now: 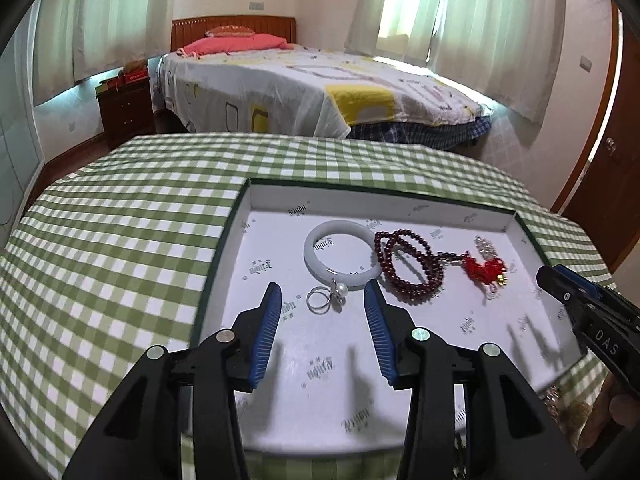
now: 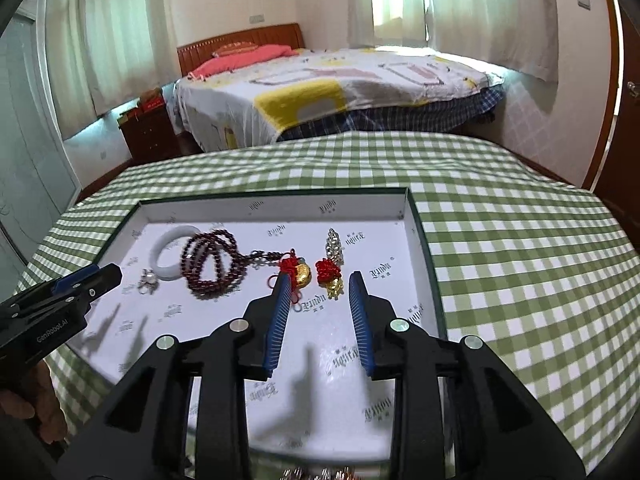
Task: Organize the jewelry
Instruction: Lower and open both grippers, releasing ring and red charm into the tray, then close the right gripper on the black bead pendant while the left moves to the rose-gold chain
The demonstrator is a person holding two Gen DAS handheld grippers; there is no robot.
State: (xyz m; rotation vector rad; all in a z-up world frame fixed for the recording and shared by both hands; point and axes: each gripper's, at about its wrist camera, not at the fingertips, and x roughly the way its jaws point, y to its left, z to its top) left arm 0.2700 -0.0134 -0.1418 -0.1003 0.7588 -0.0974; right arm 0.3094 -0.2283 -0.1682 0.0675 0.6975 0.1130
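Left wrist view: left gripper (image 1: 320, 294) hovering low over the shallow white box lid with dark green rim (image 1: 240, 216), blue-padded tongs spread wide, nothing held. Directly between the tips, a thin silver ring with a white pearl (image 1: 326, 298), resting against the near edge of the pale white jade bangle (image 1: 340, 254). Just to the right, a coiled string of dark red beads (image 1: 408, 268) trailing off to a red knotted tassel with a gold charm (image 1: 486, 270), and a small sparkly crystal piece (image 1: 484, 246) behind that. Right gripper (image 1: 560, 286) poking in at the far right edge; spread not readable from here.

Right wrist view: right gripper (image 2: 320, 280) also gaping wide and empty, tips flanking a small gold charm on a red knot (image 2: 330, 280). A 2nd gold charm (image 2: 302, 274) touching the inner finger (image 2: 282, 300), tied by red cord to the bead string (image 2: 212, 264). Crystal piece (image 2: 334, 244) just beyond. All pieces already inside the lid, on the green-and-white checked tablecloth (image 2: 520, 240).

Risks, judging from this: closing on the pearl ring likely to nudge the bangle or let the thin band skate off the pads; closing on the right possibly snagging the neighbouring cord and dragging the whole bead string along.
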